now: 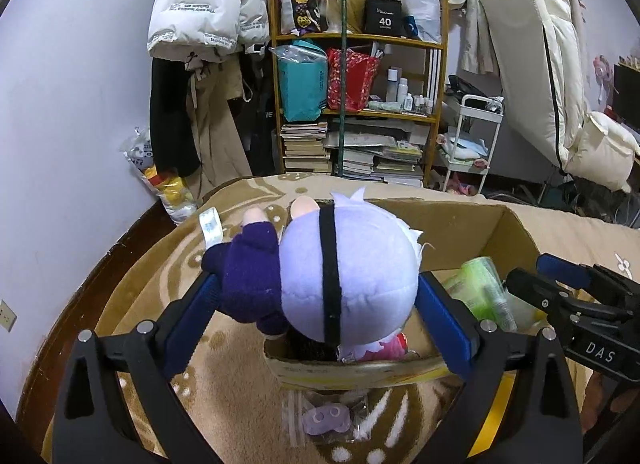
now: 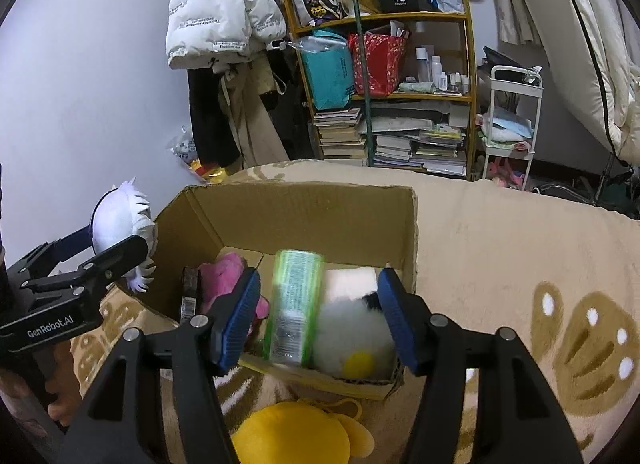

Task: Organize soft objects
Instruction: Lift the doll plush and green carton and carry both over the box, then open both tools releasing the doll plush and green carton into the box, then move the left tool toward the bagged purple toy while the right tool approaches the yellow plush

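Over the near left corner of the cardboard box [image 1: 516,232], we are holding the purple plush doll [image 1: 344,276] between the left gripper [image 1: 320,304] pads, jaws spread wide around it. Beside it, the right gripper [image 2: 318,320] is standing open as the green packet [image 2: 296,304] is dropping in blurred. We should be lowering before letting go.

Bg: wooden shelf [image 1: 436,75] w/ book stacks [image 1: 304,147], white puffer jacket [image 1: 196,3], white cart [image 1: 476,135]
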The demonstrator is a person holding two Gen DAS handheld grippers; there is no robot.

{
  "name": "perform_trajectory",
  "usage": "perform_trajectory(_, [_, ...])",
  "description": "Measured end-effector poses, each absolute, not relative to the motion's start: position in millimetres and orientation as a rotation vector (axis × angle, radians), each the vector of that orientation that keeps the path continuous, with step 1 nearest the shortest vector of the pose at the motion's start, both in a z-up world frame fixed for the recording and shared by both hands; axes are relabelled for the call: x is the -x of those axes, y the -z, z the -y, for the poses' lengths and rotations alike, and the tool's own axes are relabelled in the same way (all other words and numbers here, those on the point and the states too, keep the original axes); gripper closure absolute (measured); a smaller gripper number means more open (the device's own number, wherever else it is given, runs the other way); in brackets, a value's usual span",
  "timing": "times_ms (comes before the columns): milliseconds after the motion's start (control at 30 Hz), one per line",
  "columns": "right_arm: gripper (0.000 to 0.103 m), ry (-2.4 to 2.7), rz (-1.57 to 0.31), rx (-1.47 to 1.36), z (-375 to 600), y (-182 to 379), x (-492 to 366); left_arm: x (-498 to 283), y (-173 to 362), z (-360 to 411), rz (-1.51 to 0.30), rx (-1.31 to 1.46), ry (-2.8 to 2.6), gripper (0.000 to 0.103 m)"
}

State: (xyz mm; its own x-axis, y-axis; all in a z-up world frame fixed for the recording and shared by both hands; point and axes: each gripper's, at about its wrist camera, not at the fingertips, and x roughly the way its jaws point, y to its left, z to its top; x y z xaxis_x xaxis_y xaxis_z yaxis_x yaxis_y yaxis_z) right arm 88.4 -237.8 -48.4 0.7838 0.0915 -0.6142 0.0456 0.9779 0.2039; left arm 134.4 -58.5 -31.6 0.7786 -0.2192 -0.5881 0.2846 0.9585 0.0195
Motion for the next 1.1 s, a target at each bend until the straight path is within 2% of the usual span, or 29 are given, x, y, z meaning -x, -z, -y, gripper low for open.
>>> perform_trajectory(167, [0.03,-0.021,-0.655,-0.211,237.8,44.2,-84.0,-130.3,28.6,58.0,-0.614,-0.085,0.31,0.006])
perform_trajectory(233, [0.024,-0.017,-0.651,-0.216,239.4,43.4,-83.2,-127.4,26.7,58.4,-0.605,-0.081,0.328,0.001])
perform_trajectory(300, [0.019,-0.013,-0.644,-0.228,241.8,42.9,-82.1,-123.9,25.7,58.9,-0.589,-0.089,0.318,0.001])
perform_trajectory(600, [0.008,-0.004,-0.644,-0.258,246.6,41.1,-78.9,-120.9,23.7,52.7,-0.598,-0.099,0.276,0.001])
perform_trajectory(833, [0.002,0.021,-0.621,-0.22,246.9,33.1,-61.3,-106.8,16.6,42.9,-0.599,-0.113,0.242,0.001])
perform_trajectory(1100, [0.001,0.044,-0.598,-0.213,244.3,23.0,-39.2,-86.7,12.6,32.7,-0.623,-0.146,0.198,0.001])
